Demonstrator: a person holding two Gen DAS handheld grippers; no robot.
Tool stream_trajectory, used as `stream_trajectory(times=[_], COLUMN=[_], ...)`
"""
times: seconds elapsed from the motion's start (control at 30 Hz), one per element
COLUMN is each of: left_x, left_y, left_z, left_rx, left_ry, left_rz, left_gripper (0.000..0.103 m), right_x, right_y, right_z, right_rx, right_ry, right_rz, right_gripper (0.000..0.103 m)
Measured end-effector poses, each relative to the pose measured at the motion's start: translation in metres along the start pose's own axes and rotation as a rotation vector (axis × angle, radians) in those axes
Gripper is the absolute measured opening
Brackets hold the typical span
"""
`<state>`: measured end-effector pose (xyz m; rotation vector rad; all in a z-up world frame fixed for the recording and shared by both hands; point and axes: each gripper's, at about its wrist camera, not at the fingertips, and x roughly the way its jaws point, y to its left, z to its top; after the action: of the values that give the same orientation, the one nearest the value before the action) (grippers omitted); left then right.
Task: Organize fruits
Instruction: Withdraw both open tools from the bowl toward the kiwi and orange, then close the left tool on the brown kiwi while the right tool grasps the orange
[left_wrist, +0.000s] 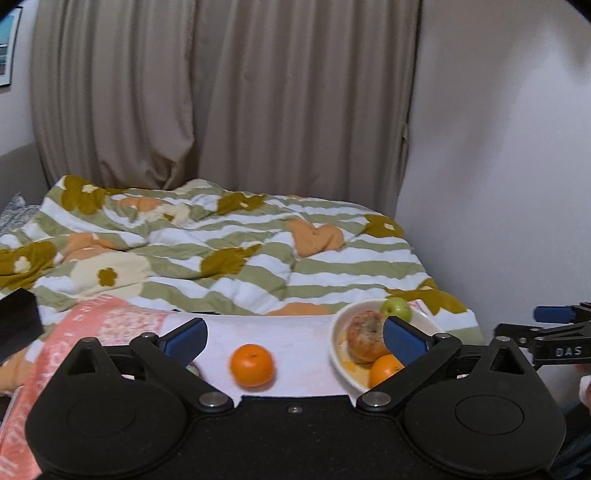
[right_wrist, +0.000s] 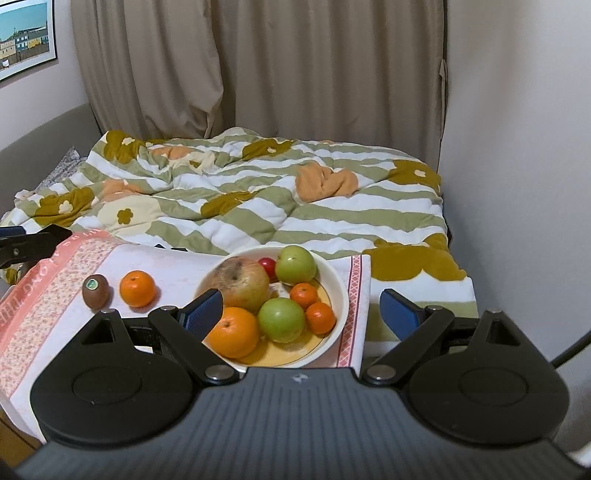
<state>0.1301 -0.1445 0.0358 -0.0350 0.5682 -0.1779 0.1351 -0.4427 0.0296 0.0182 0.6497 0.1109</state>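
Bowl (right_wrist: 341, 295) holds fruit — orange (right_wrist: 137, 288), kiwi (right_wrist: 95, 291) outside

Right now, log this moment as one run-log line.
left gripper: open, empty | right gripper: open, empty | bowl: fruit inside | kiwi, tangerine: on towel outside bowl

Beige floor-length curtains (right_wrist: 258, 70) cover the rear wall. A bed with a green-and-white striped floral duvet (right_wrist: 258, 206) stands before them, against a plain white wall (right_wrist: 517, 129) at the right. A framed picture (right_wrist: 26, 37) hangs upper left.
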Motion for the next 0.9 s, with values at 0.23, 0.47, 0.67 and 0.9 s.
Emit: stream_trajectory(times=[0.23,0.47,0.67,0.9], left_x=[-0.014,0.003,0.026,0.064], left_y=[0.05,0.108,0.149,0.176], left_z=[-0.008,-0.013,-0.02,-0.028], left_rx=[0.003,0.053,0.116,0.228], left_ry=[0.021,0.13,0.186,0.225], left_rz=[0.011,-0.051,-0.103,-0.202], left_gripper=[0.103,0.103,0.103,0.103], right_x=[-0.017,-0.008,0.014,0.056], right_y=[0.043,0.1,0.144,0.179], right_z=[-0.005,-0.012,-0.018,-0.02], right_rx=[-0.008,0.062,0.113,0.107], right_ry=[0.003,0.047,0.092,0.122], right_rz=[-0.05,-0.075,-0.104,-0.108], right_gripper=[0.103,0.103,0.103,0.103])
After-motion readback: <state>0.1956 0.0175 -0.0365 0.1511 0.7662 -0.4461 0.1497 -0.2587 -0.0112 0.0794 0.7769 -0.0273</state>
